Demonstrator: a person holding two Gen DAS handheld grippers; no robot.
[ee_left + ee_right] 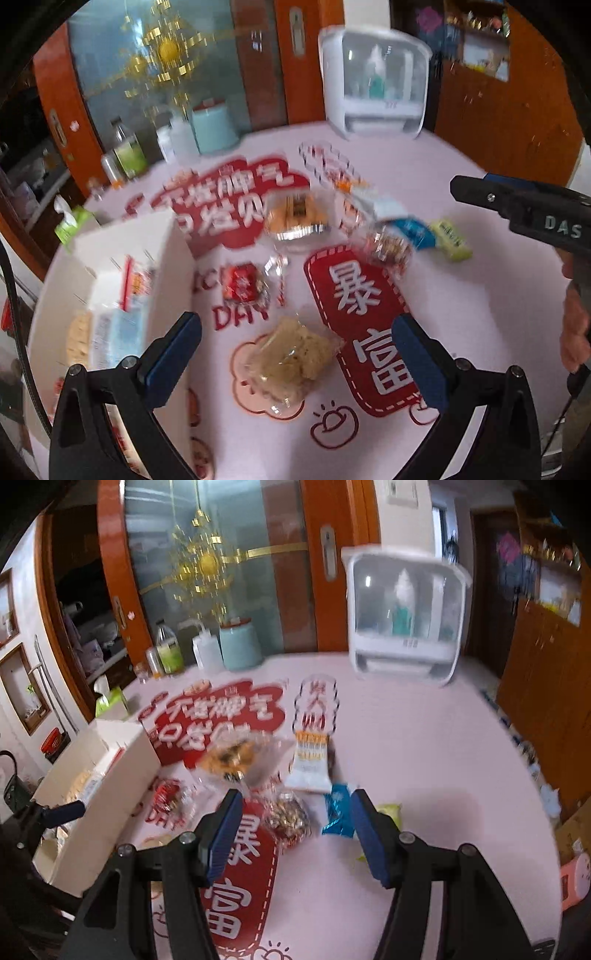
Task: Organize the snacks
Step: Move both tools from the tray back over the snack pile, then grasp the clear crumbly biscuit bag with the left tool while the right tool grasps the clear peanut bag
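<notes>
From the left wrist view, the white box (110, 258) at the table's left already holds a few packets, so some sorting looks done. Much is left: a pale crumbly snack in clear wrap (295, 354) lies between the fingers of the left gripper (295, 354), below them on the cloth, and a red-wrapped sweet (242, 284), a clear tray of orange biscuits (295, 218), a blue packet (415, 230) and a yellow-green packet (450, 238) lie scattered on the pink tablecloth (480, 295). The left jaws stand wide apart and hold nothing

From the right wrist view, the right gripper (295, 834) hangs above a clear bag of brown-and-red sweets (288, 819), with the blue packet (338, 814) just beside its right finger. Its jaws stand partly apart and grip nothing. A white packet with orange stripes (310, 760) lies further back, so most snacks appear unsorted
</notes>
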